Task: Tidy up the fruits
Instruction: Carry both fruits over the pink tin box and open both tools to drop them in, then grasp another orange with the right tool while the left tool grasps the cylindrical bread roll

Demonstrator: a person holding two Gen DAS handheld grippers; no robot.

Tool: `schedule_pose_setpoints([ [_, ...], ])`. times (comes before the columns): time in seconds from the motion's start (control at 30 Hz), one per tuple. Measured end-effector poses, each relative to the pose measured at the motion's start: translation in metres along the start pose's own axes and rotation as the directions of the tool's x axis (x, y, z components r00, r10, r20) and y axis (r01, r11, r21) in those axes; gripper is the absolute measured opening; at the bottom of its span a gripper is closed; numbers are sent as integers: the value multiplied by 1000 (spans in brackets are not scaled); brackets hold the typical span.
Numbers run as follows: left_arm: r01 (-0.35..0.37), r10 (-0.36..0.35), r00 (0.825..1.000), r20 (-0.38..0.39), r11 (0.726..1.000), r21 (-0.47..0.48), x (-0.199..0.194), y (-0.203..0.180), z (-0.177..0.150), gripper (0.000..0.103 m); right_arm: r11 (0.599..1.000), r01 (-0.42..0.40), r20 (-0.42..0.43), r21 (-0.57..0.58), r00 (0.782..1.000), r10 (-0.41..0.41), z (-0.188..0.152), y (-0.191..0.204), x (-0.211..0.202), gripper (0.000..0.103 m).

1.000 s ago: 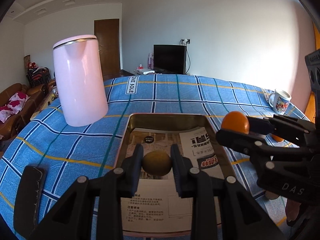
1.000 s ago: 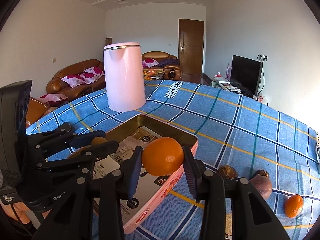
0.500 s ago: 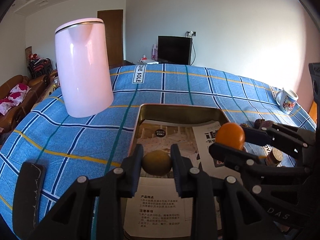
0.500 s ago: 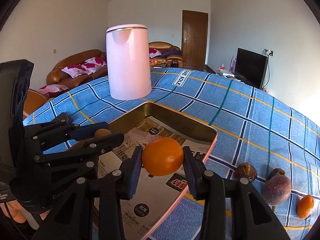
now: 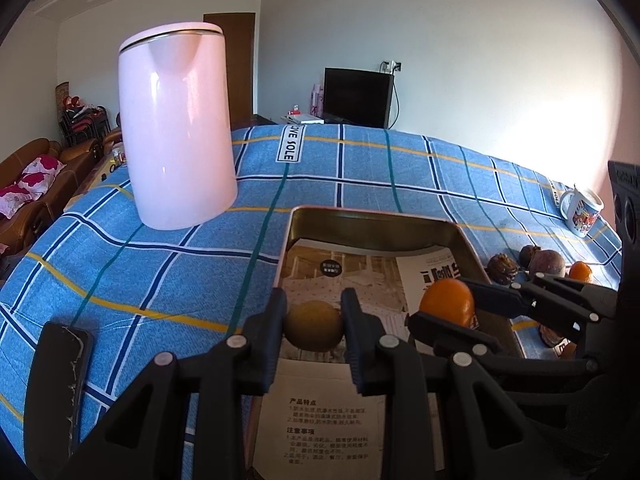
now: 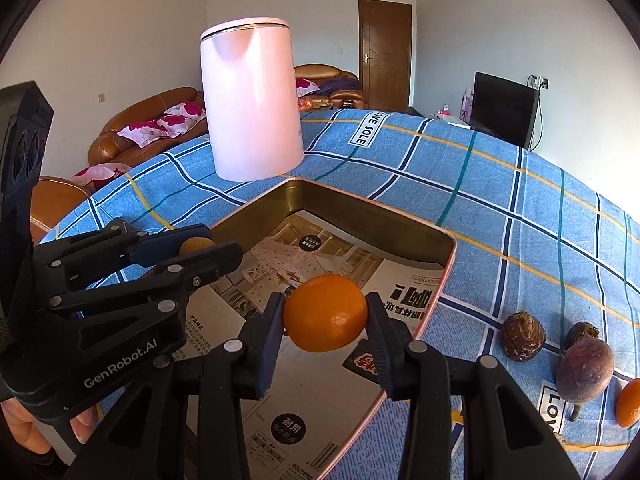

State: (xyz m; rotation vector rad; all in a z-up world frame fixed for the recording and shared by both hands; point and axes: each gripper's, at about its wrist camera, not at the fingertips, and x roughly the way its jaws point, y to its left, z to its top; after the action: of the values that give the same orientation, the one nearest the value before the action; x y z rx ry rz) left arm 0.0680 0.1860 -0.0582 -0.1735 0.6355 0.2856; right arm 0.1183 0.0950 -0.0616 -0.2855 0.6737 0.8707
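Observation:
My left gripper (image 5: 314,322) is shut on a small brownish-yellow fruit (image 5: 313,325) and hovers over the near part of a metal tray (image 5: 372,216) lined with printed paper. My right gripper (image 6: 325,316) is shut on an orange (image 6: 325,312) above the same tray (image 6: 372,206), to the right of the left one. In the left wrist view the right gripper (image 5: 442,312) comes in from the right with the orange (image 5: 447,307). In the right wrist view the left gripper (image 6: 202,248) shows at the left with its fruit (image 6: 196,245).
A tall pink kettle (image 5: 176,128) stands on the blue checked tablecloth beyond the tray's left corner. Right of the tray lie dark brown and purple fruits (image 6: 522,336) (image 6: 584,368) and another orange (image 6: 629,402). A mug (image 5: 582,210) stands far right. A hand (image 6: 24,428) holds the left gripper.
Both grippers have moved forward and down over the tray with their fruits still gripped. The kettle and the tray's far wall look larger and nearer.

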Motion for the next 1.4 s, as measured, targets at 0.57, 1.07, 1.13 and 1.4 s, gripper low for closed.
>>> schedule_pose_setpoints([
  [0.57, 188, -197, 971, 133, 979, 79, -71, -85, -24, 77, 985, 144, 188, 100, 969, -161, -74, -70, -141, 71],
  [1.07, 317, -308, 949, -71, 924, 216, -38, -183, -58, 76, 895, 357, 88, 267, 916, -391, -144, -163, -175, 71],
  [1.13, 322, -309, 947, -92, 921, 221, -35, -187, -60, 76, 894, 355, 85, 273, 917, -390, -146, -165, -178, 71],
  [1.4, 381, -343, 921, -186, 892, 242, -25, -193, -67, 52, 909, 322, -25, 266, 944, -328, -146, -173, -160, 66],
])
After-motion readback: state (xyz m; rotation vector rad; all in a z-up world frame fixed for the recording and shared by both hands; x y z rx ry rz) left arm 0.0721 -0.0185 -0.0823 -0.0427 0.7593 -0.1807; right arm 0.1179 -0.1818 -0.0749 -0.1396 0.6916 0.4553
